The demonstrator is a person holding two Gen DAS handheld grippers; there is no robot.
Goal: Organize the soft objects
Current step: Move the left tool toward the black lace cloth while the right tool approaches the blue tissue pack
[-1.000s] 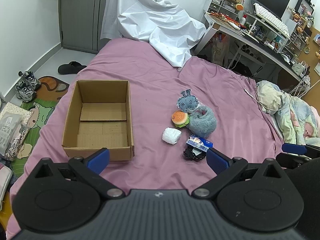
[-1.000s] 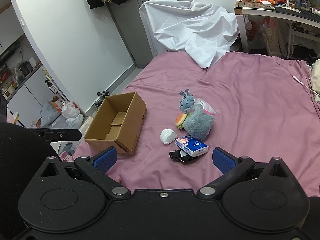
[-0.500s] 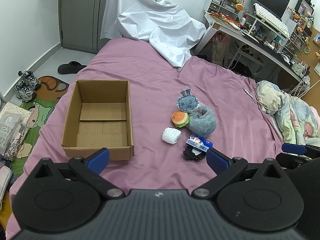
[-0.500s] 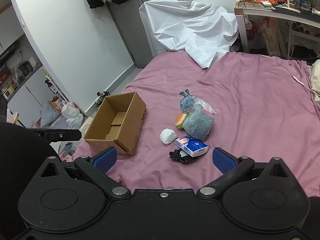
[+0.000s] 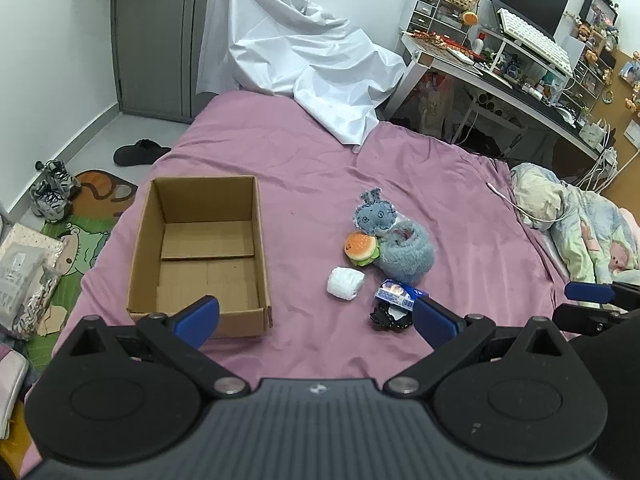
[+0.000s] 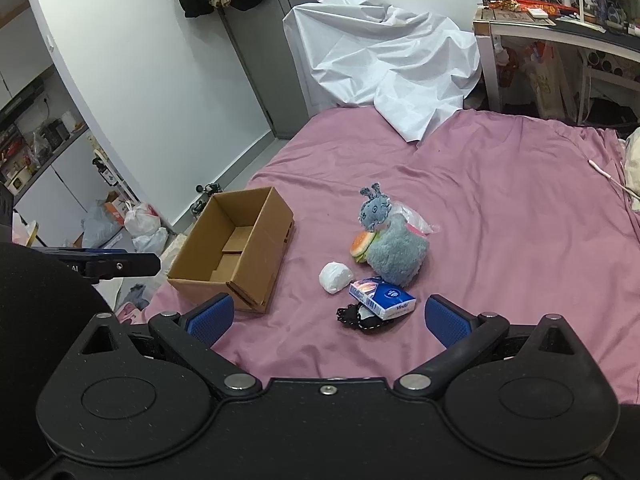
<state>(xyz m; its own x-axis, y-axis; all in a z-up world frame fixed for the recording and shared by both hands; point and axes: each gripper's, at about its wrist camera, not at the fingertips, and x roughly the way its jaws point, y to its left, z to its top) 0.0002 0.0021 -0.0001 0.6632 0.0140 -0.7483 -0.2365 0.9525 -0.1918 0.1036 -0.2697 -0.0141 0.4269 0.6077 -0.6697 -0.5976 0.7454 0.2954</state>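
An empty open cardboard box (image 5: 200,248) (image 6: 236,252) sits on the pink bed. To its right lies a cluster: a blue-grey plush toy (image 5: 374,214) (image 6: 374,208), a fluffy grey-blue plush (image 5: 406,256) (image 6: 396,252), a burger plush (image 5: 361,248) (image 6: 360,245), a white soft bundle (image 5: 345,283) (image 6: 335,277), a blue tissue pack (image 5: 400,294) (image 6: 382,298) on a black lacy item (image 5: 390,318) (image 6: 362,318). My left gripper (image 5: 316,318) and right gripper (image 6: 326,318) are open and empty, held above the near bed edge.
A white sheet (image 5: 296,60) drapes over something at the far end of the bed. A cluttered desk (image 5: 504,64) stands at the right, a rumpled blanket (image 5: 576,224) on the bed's right side. Shoes and a mat (image 5: 72,208) lie on the floor to the left.
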